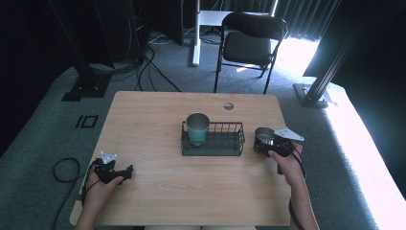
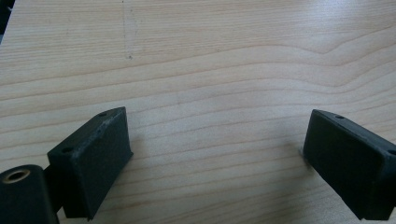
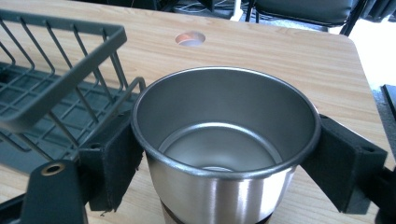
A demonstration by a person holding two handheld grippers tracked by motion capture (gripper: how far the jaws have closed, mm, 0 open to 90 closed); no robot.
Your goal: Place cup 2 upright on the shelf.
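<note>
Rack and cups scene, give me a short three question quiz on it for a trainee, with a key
1. True or false: the teal cup stands upright inside the rack.
2. What sits between the jaws of the right gripper: A) a steel cup B) the rack C) nothing
3. Fill in: the left gripper is open over bare ____.

Key
1. True; it stands at the rack's left end in the high view.
2. A; each jaw presses one side of the steel cup, just right of the rack.
3. Table; nothing lies between the jaws.
</note>
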